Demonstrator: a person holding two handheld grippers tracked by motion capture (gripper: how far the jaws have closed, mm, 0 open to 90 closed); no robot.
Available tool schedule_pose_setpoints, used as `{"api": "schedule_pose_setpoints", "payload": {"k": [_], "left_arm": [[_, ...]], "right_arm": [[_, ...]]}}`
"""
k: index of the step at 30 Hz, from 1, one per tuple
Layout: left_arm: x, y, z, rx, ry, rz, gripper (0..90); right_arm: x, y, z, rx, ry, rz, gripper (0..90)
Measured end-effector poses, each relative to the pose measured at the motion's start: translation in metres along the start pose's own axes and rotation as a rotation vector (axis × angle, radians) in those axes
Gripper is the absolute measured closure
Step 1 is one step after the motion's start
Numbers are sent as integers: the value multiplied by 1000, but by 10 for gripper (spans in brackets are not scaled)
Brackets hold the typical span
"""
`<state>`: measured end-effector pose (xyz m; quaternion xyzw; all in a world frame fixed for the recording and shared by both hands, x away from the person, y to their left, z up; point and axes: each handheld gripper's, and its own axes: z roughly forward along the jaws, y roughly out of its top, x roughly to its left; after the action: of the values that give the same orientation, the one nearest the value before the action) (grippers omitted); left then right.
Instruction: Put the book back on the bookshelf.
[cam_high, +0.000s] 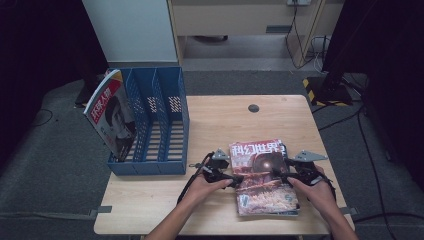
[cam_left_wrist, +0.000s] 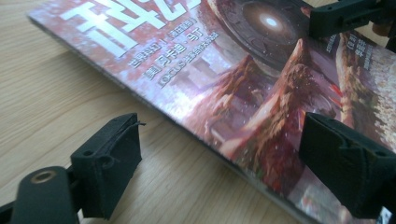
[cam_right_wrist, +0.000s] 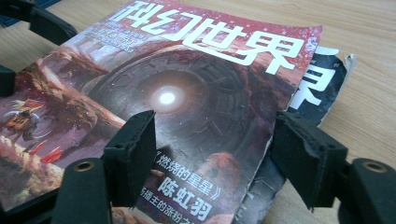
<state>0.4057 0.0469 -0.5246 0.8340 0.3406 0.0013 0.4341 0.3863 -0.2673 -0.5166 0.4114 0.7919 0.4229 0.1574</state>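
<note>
Lying flat, top magazine (cam_high: 264, 175), long axis front-to-back, title at far end, both grippers (cam_high: 235, 179) (cam_high: 283, 176) open w/ edges between jaws.

Two handheld grippers, black bodies. Left gripper (cam_high: 235, 178): grey three-cornered plate on top, black cable looping off toward table edge. Right gripper (cam_high: 276, 174): same grey plate, screw dots at corners. Jaws black, blocky, matte, with foam-like pads (cam_left_wrist: 119, 154), slightly frayed at the edges; round brass-coloured rivet holes at jaw bases. Bare forearms, no sleeves; dark strap at right wrist.
</note>
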Motion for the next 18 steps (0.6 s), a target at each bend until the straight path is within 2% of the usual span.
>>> {"api": "schedule_pose_setpoints", "payload": {"k": [3, 8, 12, 15, 18], "left_arm": [[0, 3, 5, 8, -8, 2, 110], [3, 8, 13, 25, -40, -31, 88], [8, 10, 19, 12, -57, -56, 74], [8, 12, 19, 20, -49, -72, 88], [7, 15, 13, 3, -24, -87, 159]], "right_arm": [[0, 0, 1, 3, 3, -1, 283], [0, 0, 1, 1, 12, -6, 258], [0, 1, 2, 3, 17, -7, 230], [1, 1, 3, 4, 14, -12, 214], [2, 1, 3, 3, 11, -10, 230]]}}
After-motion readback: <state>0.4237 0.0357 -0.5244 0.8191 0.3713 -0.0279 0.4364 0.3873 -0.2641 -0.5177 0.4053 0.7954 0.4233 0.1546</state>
